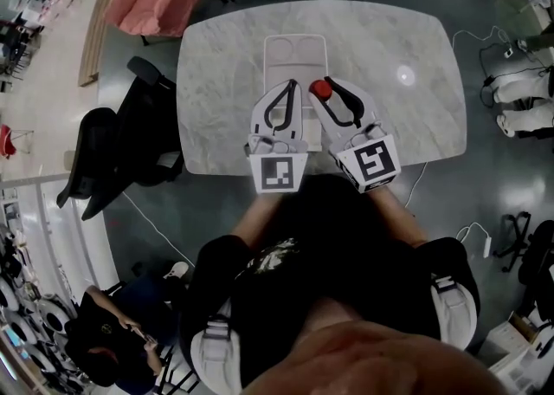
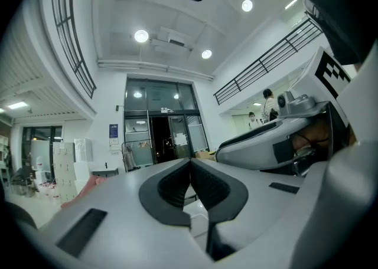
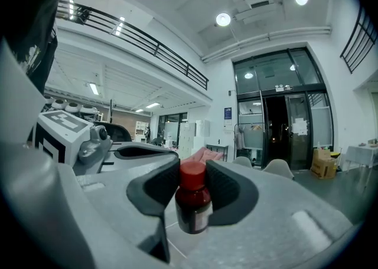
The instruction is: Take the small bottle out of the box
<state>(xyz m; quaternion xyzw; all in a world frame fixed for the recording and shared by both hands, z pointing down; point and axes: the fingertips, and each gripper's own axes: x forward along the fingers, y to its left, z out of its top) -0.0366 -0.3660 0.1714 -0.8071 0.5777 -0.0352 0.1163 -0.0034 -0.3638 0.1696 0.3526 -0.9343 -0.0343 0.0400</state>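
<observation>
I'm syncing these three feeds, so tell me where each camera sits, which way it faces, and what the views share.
Head view: on the person's head, facing steeply down at the table, box, left tool and right tool; forearms show.
Left gripper view: on the left tool, facing level along its shut jaws toward glass doors; right tool at right.
Right gripper view: on the right tool, facing level along jaws clamped on the small bottle; left tool at left.
Shared: both gripper views see the glass doors.
</observation>
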